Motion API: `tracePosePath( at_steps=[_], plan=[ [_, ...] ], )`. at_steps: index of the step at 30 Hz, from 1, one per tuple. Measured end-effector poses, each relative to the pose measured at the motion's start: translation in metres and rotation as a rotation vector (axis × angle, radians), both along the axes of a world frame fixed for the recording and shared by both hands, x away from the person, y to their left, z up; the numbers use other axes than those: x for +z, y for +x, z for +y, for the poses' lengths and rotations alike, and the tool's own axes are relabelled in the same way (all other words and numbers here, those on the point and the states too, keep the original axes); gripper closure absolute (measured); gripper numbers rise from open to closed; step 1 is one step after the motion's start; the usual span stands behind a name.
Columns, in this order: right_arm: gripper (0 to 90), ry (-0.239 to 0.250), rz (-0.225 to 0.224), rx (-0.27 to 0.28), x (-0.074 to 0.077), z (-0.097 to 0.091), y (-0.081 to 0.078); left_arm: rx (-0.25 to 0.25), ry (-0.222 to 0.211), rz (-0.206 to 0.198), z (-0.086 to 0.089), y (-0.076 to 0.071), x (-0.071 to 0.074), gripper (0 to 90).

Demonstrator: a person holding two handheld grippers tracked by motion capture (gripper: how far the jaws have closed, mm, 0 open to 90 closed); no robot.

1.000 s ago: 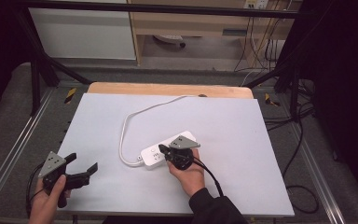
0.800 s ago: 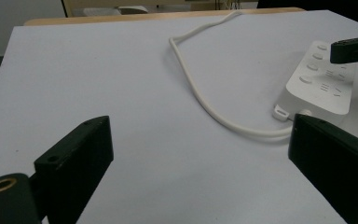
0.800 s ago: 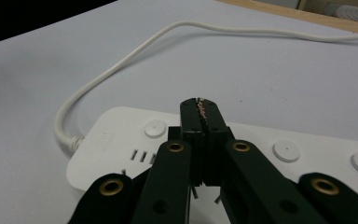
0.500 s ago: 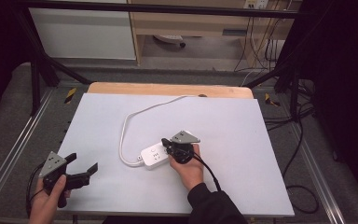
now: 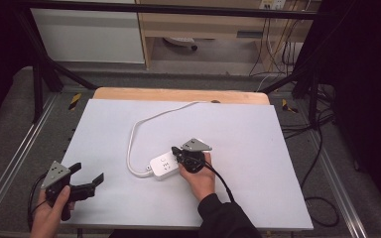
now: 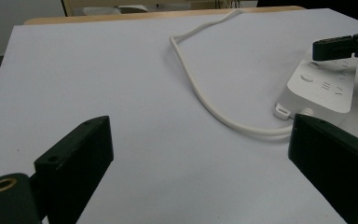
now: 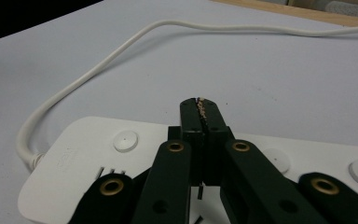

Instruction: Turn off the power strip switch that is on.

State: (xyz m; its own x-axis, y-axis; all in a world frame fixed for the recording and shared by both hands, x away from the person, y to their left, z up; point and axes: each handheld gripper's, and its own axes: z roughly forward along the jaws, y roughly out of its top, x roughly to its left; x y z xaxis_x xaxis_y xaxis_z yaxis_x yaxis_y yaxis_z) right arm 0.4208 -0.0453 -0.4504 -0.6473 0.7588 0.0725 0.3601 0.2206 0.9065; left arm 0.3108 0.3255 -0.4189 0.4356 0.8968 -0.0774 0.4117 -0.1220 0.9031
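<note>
At the left edge of the table (image 5: pixel 129 124), near its front corner, we see the left hand (image 5: pixel 49 213) gripping the left claw (image 5: pixel 87 177) from below, the forearm coming in from the bottom of the high view. The claw lies about level and points to the right across the white surface, its grey plate on top and its jaws spread wide with nothing between them. In the left gripper view the two black jaws stand far apart, with bare table between them.

Near the middle of the table lies the white power strip (image 5: pixel 162 166), its white cable (image 5: pixel 135 144) looping away towards the far edge.

At the strip's right end the right hand (image 5: pixel 198 176) holds the right claw (image 5: pixel 177 152) low over it, pointing left, the dark sleeve reaching in from the bottom. In the right gripper view its jaws are pressed together above the strip's top face, holding nothing.
</note>
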Motion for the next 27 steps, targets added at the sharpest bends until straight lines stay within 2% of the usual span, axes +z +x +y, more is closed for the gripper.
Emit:
tracePosePath(
  at_steps=[27],
  plan=[
    [90.0,-0.009,-0.001,-0.003,-0.0042,0.0026,-0.0020,-0.003,0.005,0.000,-0.0001,-0.0001,-0.0001,6.3]
  ],
)
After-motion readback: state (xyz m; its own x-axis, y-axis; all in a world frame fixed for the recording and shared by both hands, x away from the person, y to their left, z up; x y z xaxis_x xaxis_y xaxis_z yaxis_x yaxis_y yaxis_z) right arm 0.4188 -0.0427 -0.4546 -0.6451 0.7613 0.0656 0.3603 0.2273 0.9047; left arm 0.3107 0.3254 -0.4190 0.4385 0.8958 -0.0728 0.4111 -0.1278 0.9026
